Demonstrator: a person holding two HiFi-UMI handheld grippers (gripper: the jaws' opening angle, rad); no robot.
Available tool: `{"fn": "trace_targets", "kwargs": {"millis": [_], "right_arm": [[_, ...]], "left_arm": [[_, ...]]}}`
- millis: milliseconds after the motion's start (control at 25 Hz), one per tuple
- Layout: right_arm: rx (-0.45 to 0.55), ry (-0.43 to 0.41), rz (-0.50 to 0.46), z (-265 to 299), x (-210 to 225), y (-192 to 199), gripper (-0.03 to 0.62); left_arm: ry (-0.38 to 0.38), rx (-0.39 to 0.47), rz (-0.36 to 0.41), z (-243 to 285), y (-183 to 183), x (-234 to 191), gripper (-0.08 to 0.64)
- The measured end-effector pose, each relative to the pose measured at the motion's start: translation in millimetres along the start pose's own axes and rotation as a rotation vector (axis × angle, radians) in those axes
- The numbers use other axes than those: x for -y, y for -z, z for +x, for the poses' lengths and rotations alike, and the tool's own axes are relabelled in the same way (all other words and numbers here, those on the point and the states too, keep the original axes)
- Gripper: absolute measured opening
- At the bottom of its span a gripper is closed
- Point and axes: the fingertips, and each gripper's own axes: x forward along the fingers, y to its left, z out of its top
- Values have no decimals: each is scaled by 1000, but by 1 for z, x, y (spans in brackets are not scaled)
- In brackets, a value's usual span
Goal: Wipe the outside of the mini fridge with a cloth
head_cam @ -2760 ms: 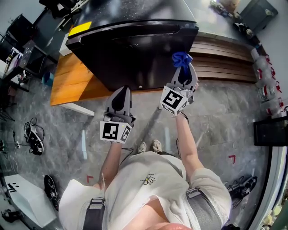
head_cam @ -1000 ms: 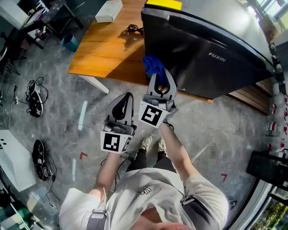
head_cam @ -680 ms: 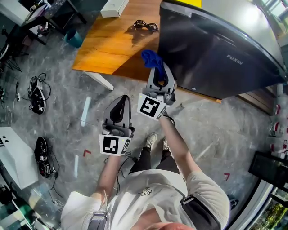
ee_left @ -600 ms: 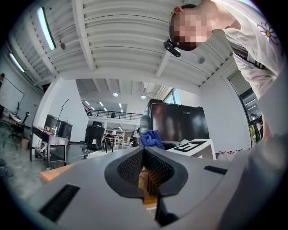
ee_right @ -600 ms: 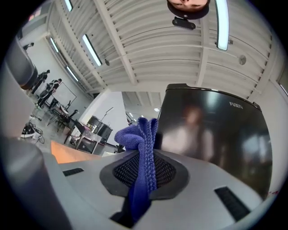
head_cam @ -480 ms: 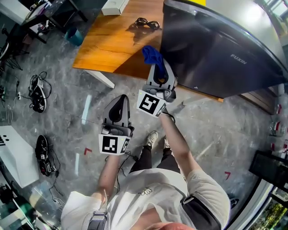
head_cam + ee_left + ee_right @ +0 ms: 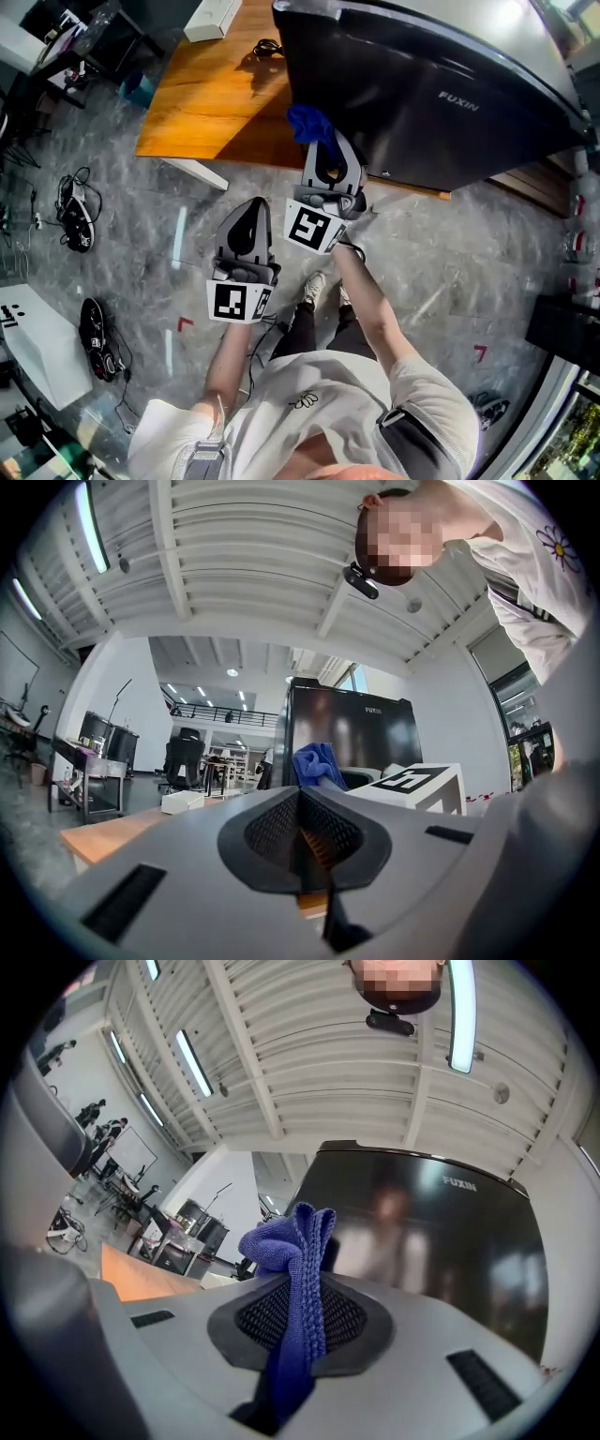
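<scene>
Pinching a blue cloth (image 7: 307, 122), likely light and floppy, by its fold, the right gripper (image 7: 322, 150) sits near the mini fridge (image 7: 422, 103). The left gripper (image 7: 251, 208), farther off, is closed, empty.

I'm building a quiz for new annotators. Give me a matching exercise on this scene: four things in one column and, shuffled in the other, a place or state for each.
Things:
1. blue knitted cloth
2. glossy black mini fridge
3. left gripper
4. orange wooden board

Places or states:
a. jaws together, nothing between them
b. white lettering on its front
c. lies under the fridge
d. pinched in the jaws of the right gripper

Pairs: 1-d, 2-b, 3-a, 4-c.
</scene>
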Motion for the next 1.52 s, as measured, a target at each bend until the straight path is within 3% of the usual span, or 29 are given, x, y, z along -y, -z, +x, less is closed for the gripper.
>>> {"fn": "trace_targets", "kwargs": {"millis": [320,920,1200,1520], "right_arm": [[-6,62,-45,-26,79,10,63],[-61,176,-88,-78,232,74,63],[-88,224,-117,-91,280,92,62],[-97,259,-147,-99,303,104,63]], "left_arm": [[95,-4,-17,32,5,62,5],[226,-3,-43,93,26,199,5],[263,-6,-39,104,27,236,5],[268,-7,-40,110,30,245,5]]}}
